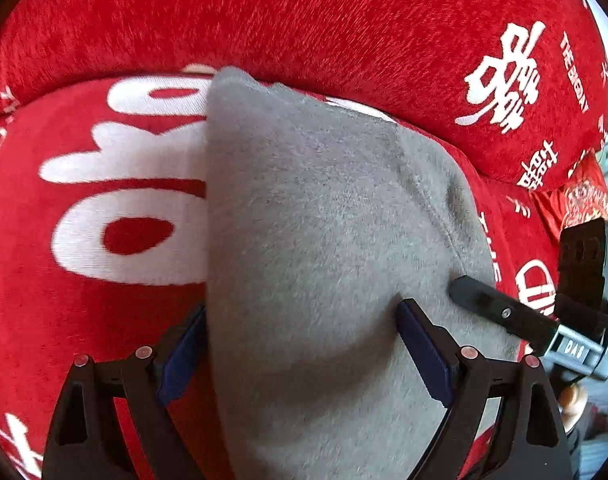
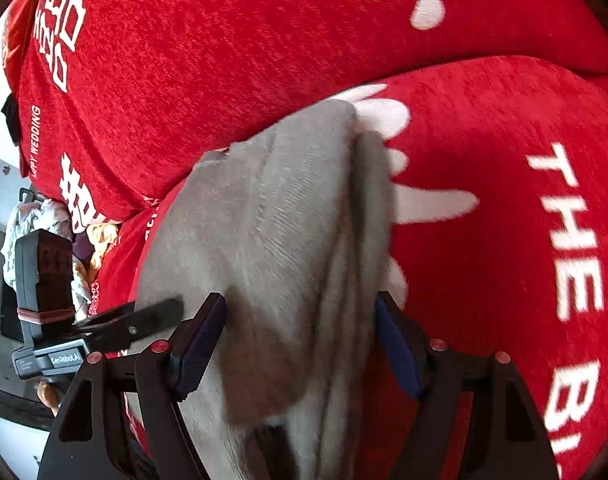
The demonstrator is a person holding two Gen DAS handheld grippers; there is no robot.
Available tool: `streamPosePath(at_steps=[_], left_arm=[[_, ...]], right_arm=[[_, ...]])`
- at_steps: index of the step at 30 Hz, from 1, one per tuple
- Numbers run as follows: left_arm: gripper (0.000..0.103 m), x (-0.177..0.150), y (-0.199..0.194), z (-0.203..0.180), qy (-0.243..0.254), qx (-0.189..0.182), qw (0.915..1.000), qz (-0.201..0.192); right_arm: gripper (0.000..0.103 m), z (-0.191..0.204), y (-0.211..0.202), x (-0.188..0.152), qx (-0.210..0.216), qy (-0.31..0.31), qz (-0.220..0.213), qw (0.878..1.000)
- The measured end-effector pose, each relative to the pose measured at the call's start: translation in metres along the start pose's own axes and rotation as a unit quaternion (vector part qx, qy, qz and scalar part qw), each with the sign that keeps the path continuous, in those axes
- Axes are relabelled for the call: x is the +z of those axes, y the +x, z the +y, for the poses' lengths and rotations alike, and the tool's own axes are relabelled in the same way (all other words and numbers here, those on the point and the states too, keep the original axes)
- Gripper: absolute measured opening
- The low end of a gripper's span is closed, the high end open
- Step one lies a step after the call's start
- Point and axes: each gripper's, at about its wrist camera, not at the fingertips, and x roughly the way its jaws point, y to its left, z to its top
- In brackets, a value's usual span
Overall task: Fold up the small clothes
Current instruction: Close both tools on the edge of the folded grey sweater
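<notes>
A home: a sofa [image 1: 304, 20] in red wedding-print covers, laundry pile [image 2: 43, 220] beside it.

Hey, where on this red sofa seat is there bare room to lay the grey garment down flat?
Bare seat cushion lies left of the grey garment, between it and the backrest. More bare seat lies right of the garment. It is crowded at the near edge, where the left gripper and right gripper straddle the cloth, and by the clothes pile at the sofa's end.

The grey garment [image 1: 328, 220] was soft, matt, brushed fleece. The red sofa cover [image 1: 304, 20] looked like coarse, nubbly chenille with flat white print. Both grippers [image 1: 299, 332] [image 2: 299, 328] were matt black plastic with dull blue rubbery pads [image 1: 424, 348].
</notes>
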Motion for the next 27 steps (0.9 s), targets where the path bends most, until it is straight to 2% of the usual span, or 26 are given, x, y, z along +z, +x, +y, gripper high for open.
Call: streamPosePath(at_steps=[1, 2, 4, 5, 7, 10, 13, 18, 27], left_arm=[[0.091, 0.002, 0.003, -0.001, -0.004, -0.005, 1.0000, 0.002], [0.087, 0.004, 0.004, -0.004, 0.000, -0.001, 1.0000, -0.003], [0.079, 0.004, 0.005, -0.010, 0.010, 0.012, 0.9999, -0.007], [0.076, 0.004, 0.004, -0.014, 0.017, 0.017, 0.9996, -0.012], [0.063, 0.002, -0.002, -0.023, 0.040, 0.031, 0.9984, -0.027], [0.053, -0.001, -0.008, -0.032, 0.063, 0.054, 0.9957, -0.042], [0.048, -0.003, -0.011, -0.042, 0.083, 0.078, 0.9921, -0.054], [0.045, -0.004, -0.020, -0.051, 0.103, 0.101, 0.9872, -0.069], [0.045, -0.017, -0.044, -0.067, 0.131, 0.128, 0.9777, -0.102]], right_arm=[[0.068, 0.004, 0.004, 0.002, -0.006, -0.007, 0.002, 1.000], [0.064, 0.007, 0.007, 0.003, -0.014, -0.014, 0.003, 1.000], [0.048, 0.014, 0.009, 0.005, -0.029, -0.038, 0.004, 0.999], [0.045, 0.017, 0.008, 0.005, -0.034, -0.045, -0.001, 0.998], [0.039, 0.026, 0.004, 0.003, -0.048, -0.063, -0.012, 0.997], [0.037, 0.039, 0.001, -0.001, -0.072, -0.088, -0.027, 0.993], [0.035, 0.049, -0.004, -0.003, -0.088, -0.102, -0.040, 0.990], [0.034, 0.064, -0.013, -0.006, -0.109, -0.131, -0.056, 0.984], [0.034, 0.078, -0.032, -0.012, -0.116, -0.145, -0.081, 0.979]])
